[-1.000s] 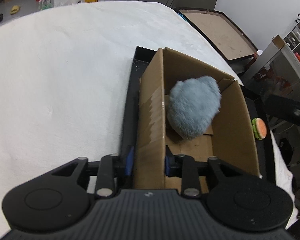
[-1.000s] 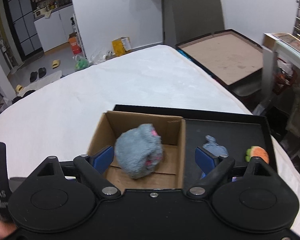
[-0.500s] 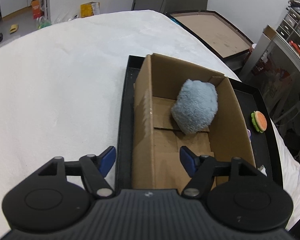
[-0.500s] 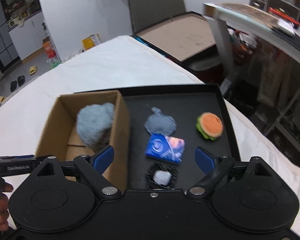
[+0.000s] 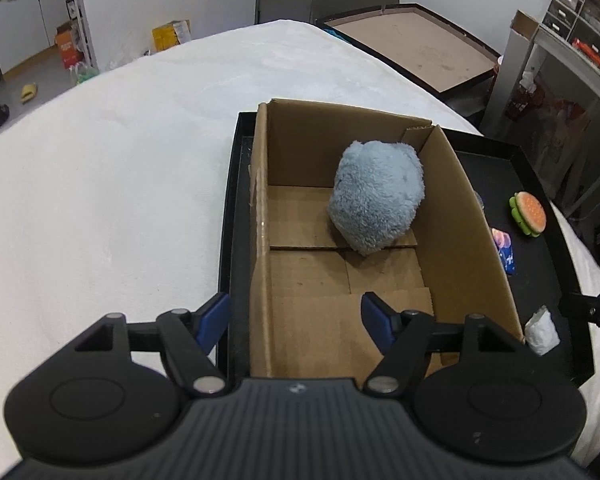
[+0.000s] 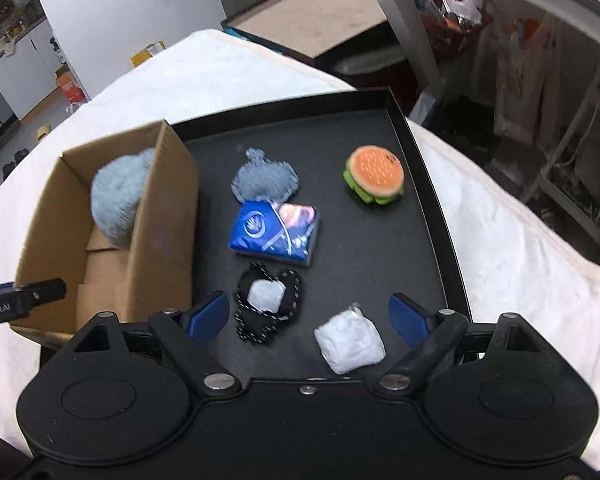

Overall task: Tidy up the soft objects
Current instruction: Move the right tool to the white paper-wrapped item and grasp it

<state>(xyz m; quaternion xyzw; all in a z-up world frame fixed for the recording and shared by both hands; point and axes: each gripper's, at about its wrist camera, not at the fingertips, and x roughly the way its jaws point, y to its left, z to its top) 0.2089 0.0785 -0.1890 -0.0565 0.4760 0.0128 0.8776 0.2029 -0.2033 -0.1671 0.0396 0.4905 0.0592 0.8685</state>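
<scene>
A fluffy grey-blue plush (image 5: 374, 196) (image 6: 120, 196) lies inside an open cardboard box (image 5: 260, 280) (image 6: 160, 232) on a black tray (image 6: 428, 184) (image 5: 548, 248). On the tray beside the box lie a grey knitted piece (image 6: 265, 178), a blue tissue pack (image 6: 276, 230), a burger plush (image 6: 374, 174) (image 5: 528, 213), a black-edged pouch (image 6: 268, 306) and a white wad (image 6: 350, 342) (image 5: 542, 330). My left gripper (image 5: 296, 320) is open, straddling the box's near left wall. My right gripper (image 6: 310, 318) is open and empty, above the near tray items.
The tray rests on a white cloth-covered surface (image 5: 100, 200). A framed board (image 5: 416, 48) and shelving (image 5: 572, 40) stand beyond the right edge. The floor holds boxes and shoes at the far left.
My left gripper let go of the box wall, opened and drew back. My right gripper swung right from over the box to over the tray items, staying open.
</scene>
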